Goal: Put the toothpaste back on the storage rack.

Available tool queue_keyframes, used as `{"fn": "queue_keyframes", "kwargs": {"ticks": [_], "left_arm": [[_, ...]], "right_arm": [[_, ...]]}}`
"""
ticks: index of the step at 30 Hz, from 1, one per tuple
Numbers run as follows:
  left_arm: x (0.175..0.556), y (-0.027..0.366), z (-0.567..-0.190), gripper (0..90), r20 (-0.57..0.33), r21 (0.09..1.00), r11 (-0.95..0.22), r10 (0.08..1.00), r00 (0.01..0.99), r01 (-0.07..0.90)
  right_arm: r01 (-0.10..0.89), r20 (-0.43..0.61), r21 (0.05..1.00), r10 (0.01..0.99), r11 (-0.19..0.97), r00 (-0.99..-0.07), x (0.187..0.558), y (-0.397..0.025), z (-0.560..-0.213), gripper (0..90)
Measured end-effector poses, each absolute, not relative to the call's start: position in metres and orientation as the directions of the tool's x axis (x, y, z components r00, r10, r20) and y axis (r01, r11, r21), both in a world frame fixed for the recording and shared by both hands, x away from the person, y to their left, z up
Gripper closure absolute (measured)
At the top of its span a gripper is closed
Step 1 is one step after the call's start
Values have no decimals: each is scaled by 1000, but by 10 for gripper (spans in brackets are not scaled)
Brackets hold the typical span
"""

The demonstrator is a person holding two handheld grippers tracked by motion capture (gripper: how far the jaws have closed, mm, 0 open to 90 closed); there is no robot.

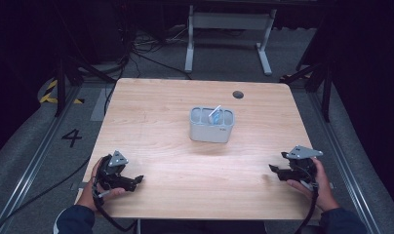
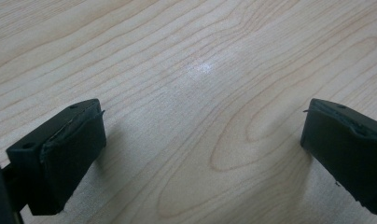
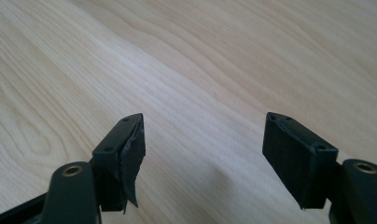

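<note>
Left hand-held gripper (image 1: 139, 179): down at the near left corner of the worktop (image 1: 156, 131), held in the person's left hand (image 1: 95, 187), nose pointing toward the middle. In the left gripper view its jaws stand wide apart, bare wood between them, gripping nothing (image 2: 203, 140).
Right hand-held gripper (image 1: 273, 168): over at the near right edge, held in the person's right hand (image 1: 317, 187), nose pointing inward toward the left one. The right gripper view shows its jaws spread wide as well, with just grain between them (image 3: 203, 149).
Pads: the pad on the left-hand side of the right gripper view looks ragged at its edge (image 3: 130, 161); the one across from it sits flat.
Grey caddy (image 1: 212, 126): there it is, upright in the middle of the worktop, well apart from both grippers and roughly midway between them but farther from the person. Divided into compartments along the top.
White-and-blue item (image 1: 216, 115): standing tilted inside the caddy, poking above the rim, toward its right half; exactly which compartment, I cannot tell.
Round hole (image 1: 238, 94): dark, in the worktop, behind the caddy toward the far right.
Cables: one trails off each gripper toward the near edge.
Floor: grey, with a painted "4" (image 1: 71, 137) to the left of the worktop.
</note>
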State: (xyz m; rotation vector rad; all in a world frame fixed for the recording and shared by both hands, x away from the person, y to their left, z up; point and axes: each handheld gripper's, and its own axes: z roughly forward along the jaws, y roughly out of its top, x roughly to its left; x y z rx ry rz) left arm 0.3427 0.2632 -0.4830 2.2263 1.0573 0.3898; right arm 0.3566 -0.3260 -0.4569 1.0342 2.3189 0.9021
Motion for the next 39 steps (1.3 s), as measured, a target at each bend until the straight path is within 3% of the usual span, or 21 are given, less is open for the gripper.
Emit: {"fn": "queue_keyframes", "kwargs": {"ticks": [12,25,33,39], "left_arm": [[345,264,-483,2,7,655,-486,769,639,579],[344,262,-483,2,-4,653,-472,780,626,592],[345,262,-483,2,4,655,-476,779,627,587],[344,261,-483,2,-16,650,-459,788,615,605]], "right_arm": [[565,24,743,830,358,-557,347,-367,-484,284],[552,10,749,826,367,-564,346,-367,-486,251],[579,11,737,851,348,-526,348,-366,-486,153],[583,9,736,856,345,-517,348,-366,-487,148]]}}
